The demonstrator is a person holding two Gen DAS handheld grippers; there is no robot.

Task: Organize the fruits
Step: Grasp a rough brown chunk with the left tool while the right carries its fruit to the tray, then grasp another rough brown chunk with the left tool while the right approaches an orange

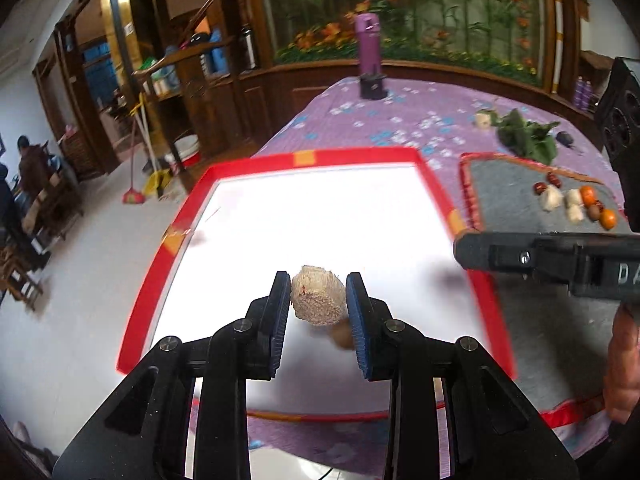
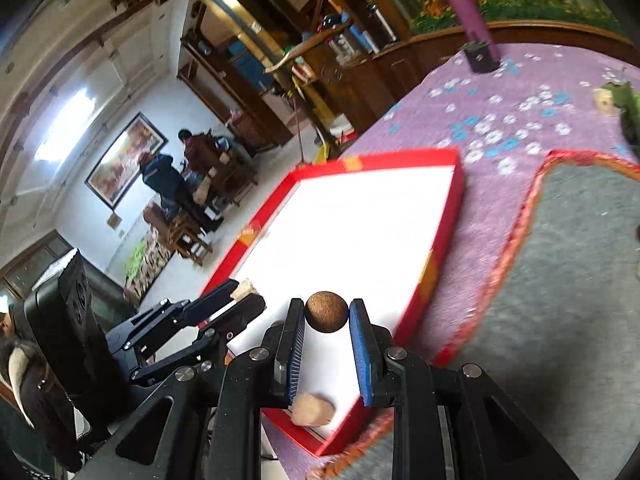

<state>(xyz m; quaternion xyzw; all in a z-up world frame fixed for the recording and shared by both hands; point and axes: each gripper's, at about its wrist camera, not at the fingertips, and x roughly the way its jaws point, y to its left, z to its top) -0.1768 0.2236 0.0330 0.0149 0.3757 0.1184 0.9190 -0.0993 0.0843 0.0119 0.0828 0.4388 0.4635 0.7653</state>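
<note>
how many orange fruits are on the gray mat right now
2, both in the fruit cluster at the far right of the gray mat: one orange by the pale chunks, the other orange nearer the camera. The right gripper may hide more.

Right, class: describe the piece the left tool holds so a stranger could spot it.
Find the red-rimmed white tray. Over its near end, the left tool pinches a pale, fibrous cylindrical chunk. The right tool's piece is a round brown ball.
</note>
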